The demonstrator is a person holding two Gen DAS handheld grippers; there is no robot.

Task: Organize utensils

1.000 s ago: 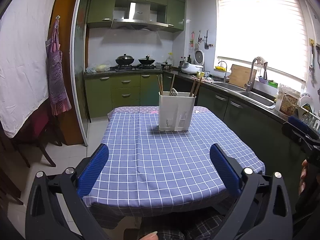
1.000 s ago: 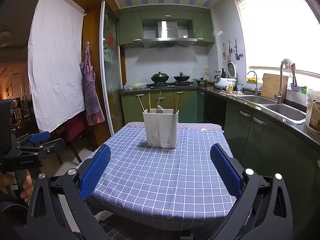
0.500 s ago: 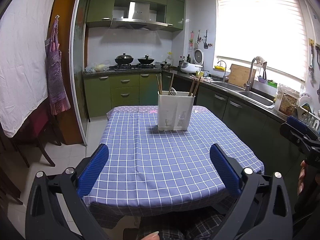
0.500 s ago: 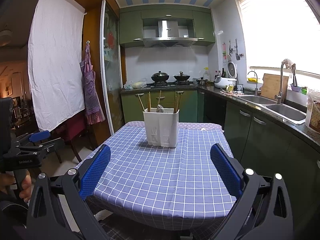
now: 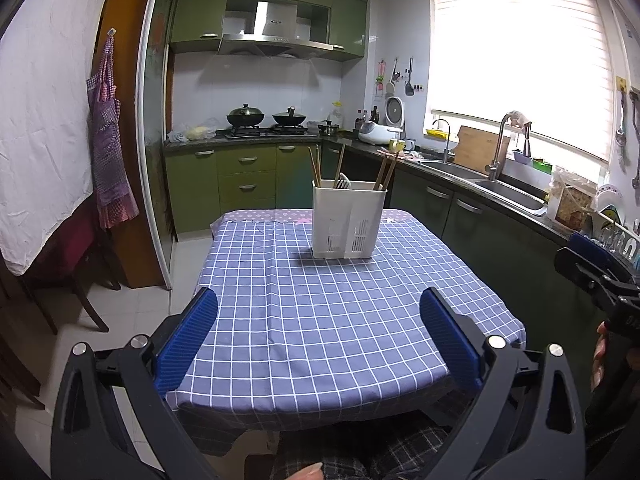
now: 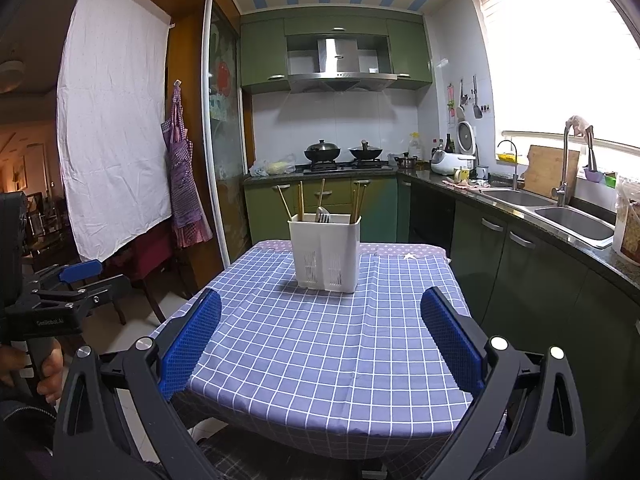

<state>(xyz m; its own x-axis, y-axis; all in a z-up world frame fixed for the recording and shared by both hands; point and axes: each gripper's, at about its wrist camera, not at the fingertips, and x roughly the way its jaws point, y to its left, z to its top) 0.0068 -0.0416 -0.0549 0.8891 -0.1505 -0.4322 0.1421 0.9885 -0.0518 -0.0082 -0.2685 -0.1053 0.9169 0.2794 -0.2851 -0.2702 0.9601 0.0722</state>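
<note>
Ribbed blue tool (image 5: 320, 320) pads, spread wide

A table (image 5: 304, 344) wore a blue checked cloth (image 6: 320, 352); a white holder (image 5: 347, 222) stood toward its far end.

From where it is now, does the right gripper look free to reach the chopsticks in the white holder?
Probably yes. The right gripper is open and empty, aimed at the white holder, with only bare checked tablecloth between. The chopsticks stand above the rim, unobstructed.
</note>
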